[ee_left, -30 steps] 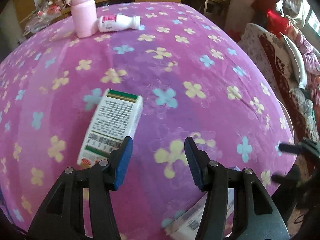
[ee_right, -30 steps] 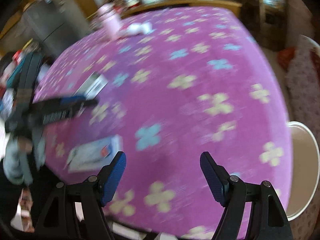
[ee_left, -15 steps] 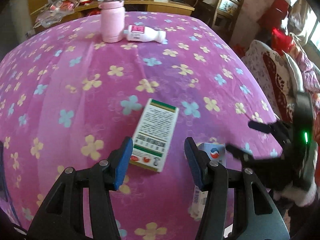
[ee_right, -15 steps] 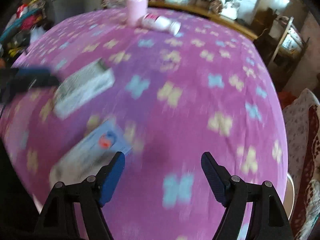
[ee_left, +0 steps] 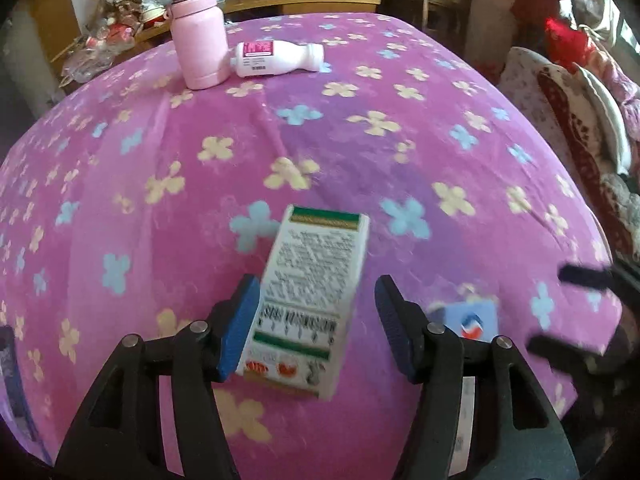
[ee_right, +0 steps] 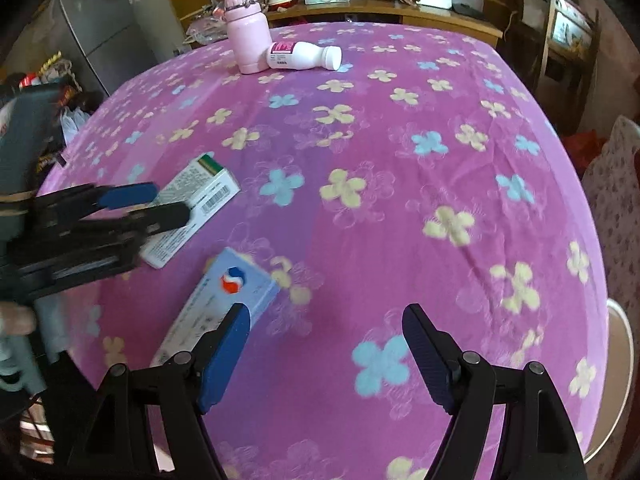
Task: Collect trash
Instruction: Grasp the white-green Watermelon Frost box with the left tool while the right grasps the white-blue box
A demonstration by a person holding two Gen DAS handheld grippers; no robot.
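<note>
Purple fleece cloth w/ yellow & blue flowers covers the worktop (ee_left: 400, 152). Green-and-white carton (ee_left: 312, 300) lies flat near the 6 o'clock edge in the left wrist view, long axis running roughly 12 to 6. The left hand-held gripper (ee_left: 316, 320) straddles its near half: jaws partway apart and just been opening, left pad right beside the carton's side (touching or not, can't tell), right pad clear w/ a gap. So not gripped.

Pale blue box (ee_right: 224, 304) w/ a red-and-blue round logo lies flat at approx 4 o'clock from the carton, close but apart. In the right wrist view the right hand-held gripper (ee_right: 328, 348) hangs over the cloth, jaws wide, nothing between them; the box sits at 9 o'clock, its near end behind the left pad.

Far side, approx 11 o'clock: pink flask (ee_left: 198, 28) upright, and a white bottle (ee_left: 276, 58) w/ pink label on its side, its base against the flask, cap toward 3 o'clock.

A fingertip (ee_right: 16, 318) shows blurred at the 9 o'clock edge of the right wrist view.
</note>
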